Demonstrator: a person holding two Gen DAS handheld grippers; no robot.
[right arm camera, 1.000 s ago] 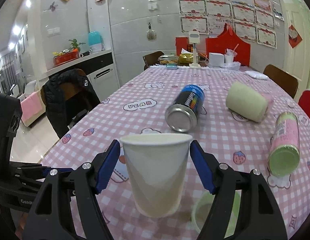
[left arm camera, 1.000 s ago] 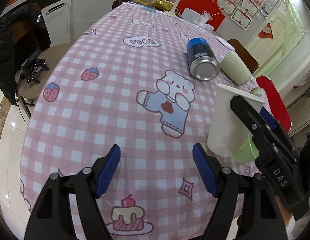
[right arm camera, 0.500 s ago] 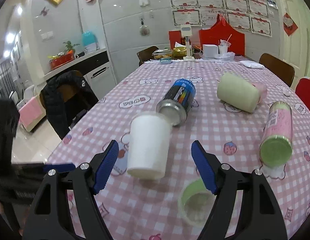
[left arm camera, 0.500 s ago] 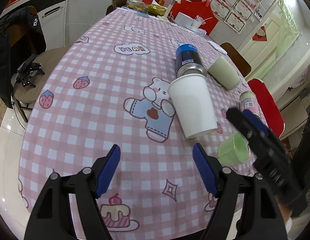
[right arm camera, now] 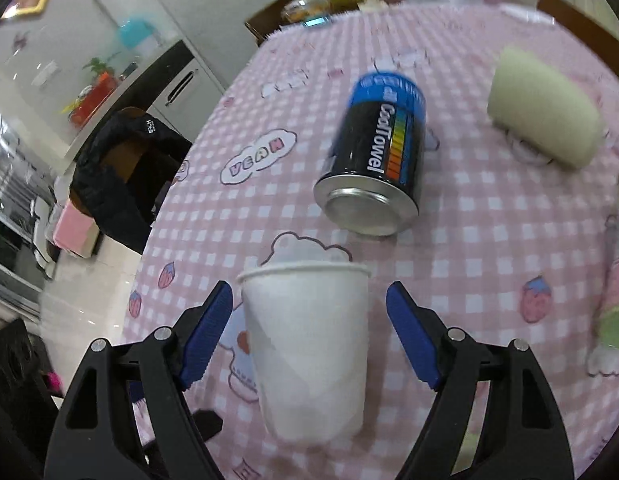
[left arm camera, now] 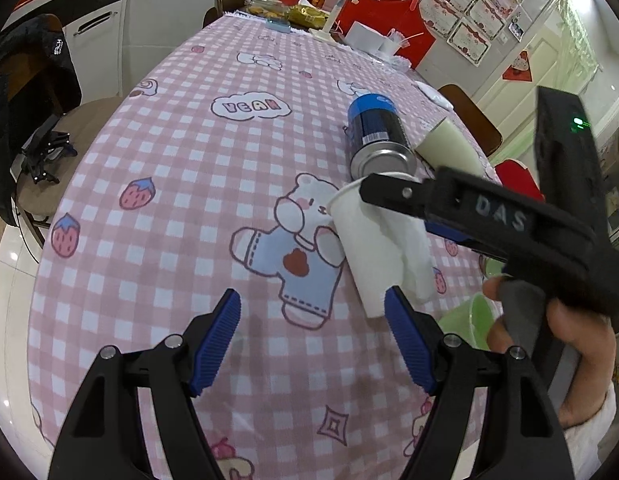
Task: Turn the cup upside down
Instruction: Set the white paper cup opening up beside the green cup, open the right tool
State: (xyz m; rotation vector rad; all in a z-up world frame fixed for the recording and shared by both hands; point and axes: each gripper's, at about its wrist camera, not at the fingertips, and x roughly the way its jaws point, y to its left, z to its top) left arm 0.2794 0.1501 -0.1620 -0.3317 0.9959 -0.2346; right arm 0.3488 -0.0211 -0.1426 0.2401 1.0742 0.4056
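— Cup [right arm camera: 307,344] position? Right gripper [right arm camera: 309,328]?
— It stands between the spread fingers, neither pad touching, on the pink tablecloth [right arm camera: 489,240], rim up.
— Left gripper [left arm camera: 313,336]?
— Wide apart, holding nothing.

Left gripper [left arm camera: 312,332]: black plastic frame, two angled arms. Fingers [left arm camera: 215,336] carry blue ribbed pads. Silver round screw heads sit at the arm joints, two per side.

Right gripper [right arm camera: 309,334]: same build; black arms, blue ribbed pads, silver screws at the joints. Seen from the left wrist camera, its black body bears raised grey lettering "DAS", one silver screw near the tip, a blue strip along the underside. A small green light glows on the black upright housing behind it.

Right hand [left arm camera: 549,332]: bare skin, white fuzzy sleeve cuff at the wrist, wrapped round a grey handle.
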